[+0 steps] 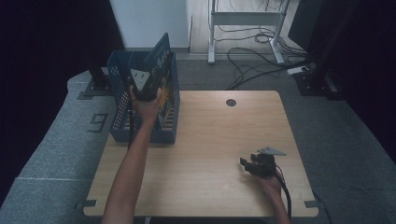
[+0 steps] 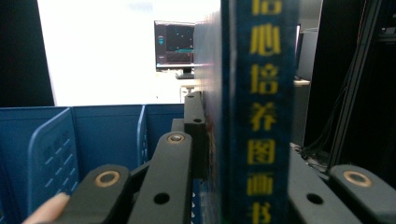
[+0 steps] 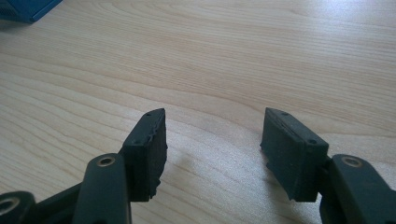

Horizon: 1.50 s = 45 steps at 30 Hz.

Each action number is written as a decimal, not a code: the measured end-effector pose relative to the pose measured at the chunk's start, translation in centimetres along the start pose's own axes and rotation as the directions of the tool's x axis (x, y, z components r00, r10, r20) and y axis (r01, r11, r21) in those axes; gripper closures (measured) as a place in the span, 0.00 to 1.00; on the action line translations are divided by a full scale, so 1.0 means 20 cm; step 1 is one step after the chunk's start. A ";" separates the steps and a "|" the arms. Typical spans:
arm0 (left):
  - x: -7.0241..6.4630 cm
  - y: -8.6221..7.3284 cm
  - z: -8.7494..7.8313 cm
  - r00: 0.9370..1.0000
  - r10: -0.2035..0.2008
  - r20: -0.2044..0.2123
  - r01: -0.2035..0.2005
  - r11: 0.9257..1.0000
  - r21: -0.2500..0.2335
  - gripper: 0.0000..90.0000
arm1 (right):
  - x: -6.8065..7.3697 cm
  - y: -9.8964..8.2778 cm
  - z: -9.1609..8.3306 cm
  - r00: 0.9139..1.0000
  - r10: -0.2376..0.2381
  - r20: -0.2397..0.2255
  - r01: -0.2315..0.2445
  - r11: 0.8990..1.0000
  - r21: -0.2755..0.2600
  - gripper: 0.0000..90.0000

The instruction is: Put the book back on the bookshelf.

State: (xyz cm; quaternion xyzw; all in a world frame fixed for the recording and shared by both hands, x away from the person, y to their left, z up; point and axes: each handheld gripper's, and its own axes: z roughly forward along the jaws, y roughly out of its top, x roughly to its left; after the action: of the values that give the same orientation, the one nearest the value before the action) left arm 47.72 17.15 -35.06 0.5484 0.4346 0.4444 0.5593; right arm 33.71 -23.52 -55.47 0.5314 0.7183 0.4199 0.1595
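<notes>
A blue book point(image 1: 160, 58) with yellow characters down its spine point(image 2: 261, 112) stands upright in my left gripper point(image 1: 148, 87), which is shut on it. The black finger point(image 2: 194, 130) presses against the book's side. The book hangs over the blue slotted file rack point(image 1: 122, 116) at the table's back left, and the rack's dividers point(image 2: 107, 135) lie just below and behind the jaws. My right gripper point(image 1: 248, 163) rests low over the wooden table point(image 1: 210, 135) at the front right. Its jaws stand open point(image 3: 212, 140) with only bare wood between the pads.
A round cable hole point(image 1: 230, 102) sits near the table's far edge. Beyond the table are a white desk frame point(image 1: 245, 18) and loose cables point(image 1: 261, 60) on the floor. A lit monitor point(image 2: 173, 44) stands far behind the rack. A corner of the rack point(image 3: 28, 9) lies far off.
</notes>
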 end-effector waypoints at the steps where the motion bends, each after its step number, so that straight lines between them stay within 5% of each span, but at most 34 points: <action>1: 0.00 0.00 0.01 1.000 0.002 0.000 -0.002 1.000 -0.002 0.91 | 0.00 0.00 0.00 1.000 -0.002 0.000 0.002 1.000 -0.001 0.44; 21: -0.05 -0.23 0.01 1.000 0.020 0.002 -0.021 0.998 0.067 0.91 | 0.02 0.00 0.00 0.999 -0.030 0.021 0.030 1.000 0.006 0.44; 28: -0.06 -0.26 -0.05 0.999 0.035 0.042 -0.038 0.996 0.077 0.87 | 0.03 -0.01 0.00 0.998 -0.056 0.037 0.055 0.998 0.014 0.44; 45: -0.11 -0.23 -0.12 0.991 0.079 0.108 -0.091 0.990 0.109 0.53 | 0.03 -0.01 -0.01 0.998 -0.053 0.031 0.052 0.999 0.006 0.44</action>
State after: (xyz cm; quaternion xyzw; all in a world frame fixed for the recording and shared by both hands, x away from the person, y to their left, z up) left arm 45.02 15.50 -39.80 0.6196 0.4060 0.4135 0.5295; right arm 33.19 -23.07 -55.39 0.5191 0.7306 0.4054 0.1801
